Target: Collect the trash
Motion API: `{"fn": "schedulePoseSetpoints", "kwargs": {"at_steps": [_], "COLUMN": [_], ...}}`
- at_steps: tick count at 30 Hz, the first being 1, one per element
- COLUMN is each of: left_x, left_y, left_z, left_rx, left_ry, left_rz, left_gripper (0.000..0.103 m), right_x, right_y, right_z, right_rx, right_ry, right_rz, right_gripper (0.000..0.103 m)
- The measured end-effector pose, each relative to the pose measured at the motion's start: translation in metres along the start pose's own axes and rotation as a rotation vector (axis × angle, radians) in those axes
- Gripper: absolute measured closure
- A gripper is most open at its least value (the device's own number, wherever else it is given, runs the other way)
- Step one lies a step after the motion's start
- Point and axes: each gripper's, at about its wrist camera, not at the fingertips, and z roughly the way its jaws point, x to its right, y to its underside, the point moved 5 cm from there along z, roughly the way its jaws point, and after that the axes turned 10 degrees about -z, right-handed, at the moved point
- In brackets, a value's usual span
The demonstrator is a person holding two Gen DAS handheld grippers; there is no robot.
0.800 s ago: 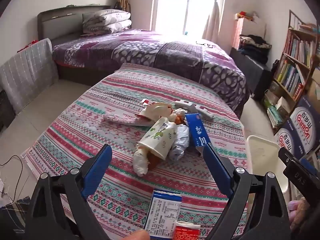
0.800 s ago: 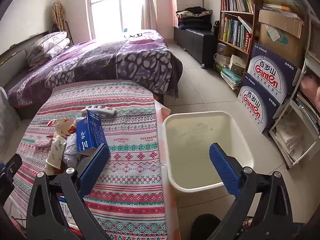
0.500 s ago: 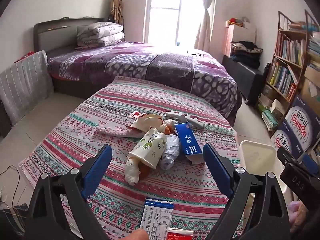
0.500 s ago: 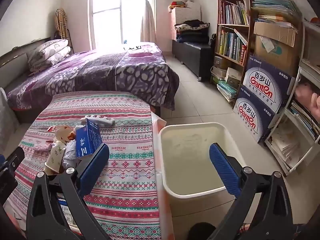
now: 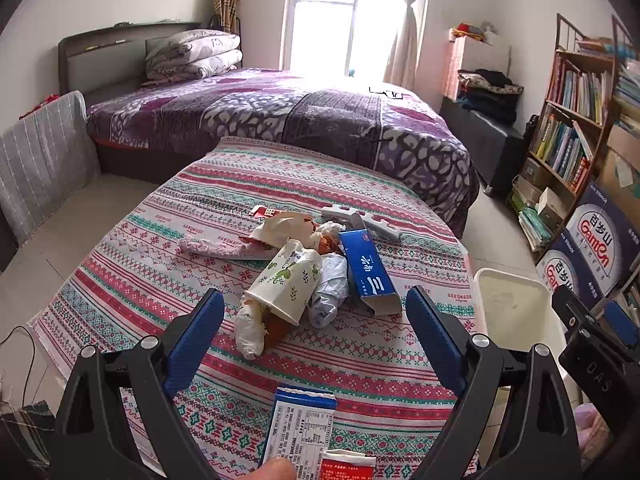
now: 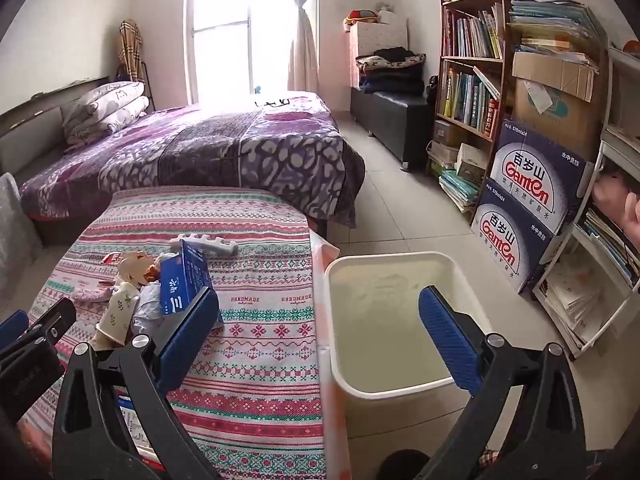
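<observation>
Trash pile (image 5: 304, 276) sits mid-table on the patterned cloth (image 5: 160, 280): floral paper cup (image 5: 286, 286) on its side w/ crumpled white tissue (image 5: 250, 330) at its mouth, blue carton (image 5: 368, 270) just beside it on the right, crumpled wrappers behind, grey plastic strip (image 5: 362, 220) at the far side. A flat blue-and-white box (image 5: 302, 424) lies apart, near the table's front edge.

Left gripper (image 5: 316, 334) hovers over the near side of the pile, jaws wide apart, nothing held. Right gripper (image 6: 318, 334) also wide open & empty, one finger over the cloth, the other over the white bin (image 6: 400, 320).

Left view shows the whole pile + front box but only a corner of the bin; right view looks down into the bin, standing on the floor against the table's right edge, w/ the blue carton upright and hiding part of the pile.

Room: purple bed (image 6: 200, 152) behind the table, bright window (image 6: 236, 28), bookshelf (image 6: 472, 72) & Ganten cartons (image 6: 528, 204) on the right, tiled floor.
</observation>
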Motion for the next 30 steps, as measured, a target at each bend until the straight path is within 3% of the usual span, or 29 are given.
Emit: {"fn": "schedulePoseSetpoints", "kwargs": {"at_steps": [30], "left_x": [-0.014], "left_y": [0.002], "left_z": [-0.007], "left_rx": [-0.029], "left_ry": [0.012], "left_rz": [-0.001], "left_gripper": [0.014], "right_x": [-0.008], "right_y": [0.004], "right_z": [0.004], "right_rx": [-0.007], "right_ry": [-0.003], "right_rz": [-0.016], "right_gripper": [0.007]}}
